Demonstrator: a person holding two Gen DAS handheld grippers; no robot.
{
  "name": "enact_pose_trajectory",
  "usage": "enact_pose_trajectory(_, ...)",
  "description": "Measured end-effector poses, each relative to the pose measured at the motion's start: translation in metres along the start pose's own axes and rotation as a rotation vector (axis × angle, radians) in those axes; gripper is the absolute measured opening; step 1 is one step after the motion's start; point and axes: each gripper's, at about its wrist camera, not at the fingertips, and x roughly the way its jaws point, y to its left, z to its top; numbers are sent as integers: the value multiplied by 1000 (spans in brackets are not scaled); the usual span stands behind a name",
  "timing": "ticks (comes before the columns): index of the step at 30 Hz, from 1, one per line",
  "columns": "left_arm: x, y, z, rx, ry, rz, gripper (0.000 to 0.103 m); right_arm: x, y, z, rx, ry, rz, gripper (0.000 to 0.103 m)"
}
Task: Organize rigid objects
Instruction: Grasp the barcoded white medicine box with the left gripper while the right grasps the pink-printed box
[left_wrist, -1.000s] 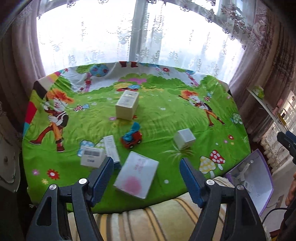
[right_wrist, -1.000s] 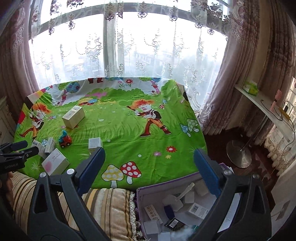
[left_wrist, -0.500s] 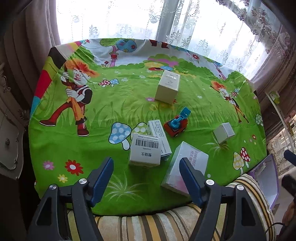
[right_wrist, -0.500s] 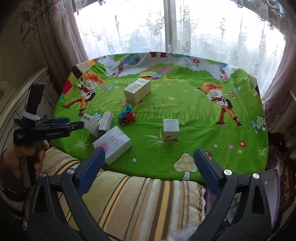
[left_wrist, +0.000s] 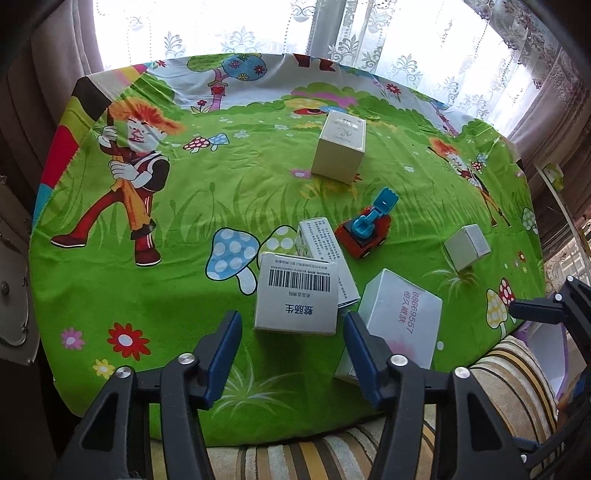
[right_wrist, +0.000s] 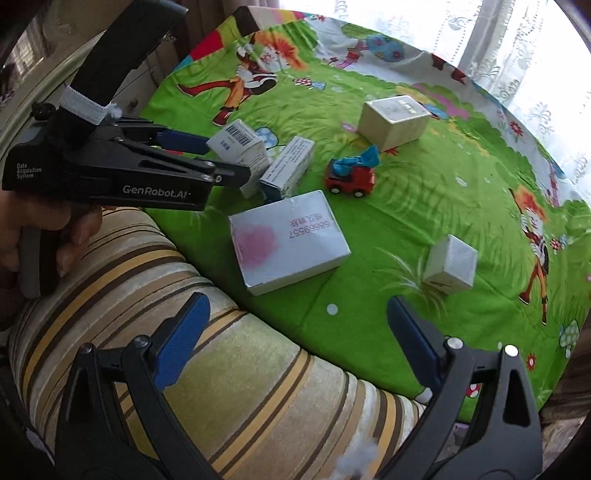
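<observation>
While the left gripper points down at the green cartoon cloth, its jaws are closing, and the barcode box sits just past the blue pads, not yet pinched. That box leans on a longer printed box behind it, so those two are touching. Right of the jaws, low in the frame, lies the big white box with the pink blotch, partly hidden by the right-hand finger. A red and blue toy truck is mid-frame, a cream box is above it, and a small grey cube is off to the right. Lace curtains run along the top, a striped cushion along the bottom.

From the right wrist view, the right gripper has its jaws wide apart with nothing between them, hovering over the cushion edge and cloth. The blotch box is dead centre, the cube to the right, the truck above. The other gripper comes in from upper left, held by a hand, its tips around the barcode box and blocking part of it.
</observation>
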Motion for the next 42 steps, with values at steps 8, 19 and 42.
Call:
enact_pose_trajectory(8, -8, 16, -6, -87, -32, -41, 44, 31, 2, 20, -95, 60, 65, 98)
enact_pose_trajectory(19, -18, 24, -10, -134, -70, -60, 44, 64, 2, 33, -137, 120, 87, 98)
enact_pose_trajectory(42, -33, 14, -12, -153, -108, -58, 44, 51, -46, 22, 165, 20, 16, 97)
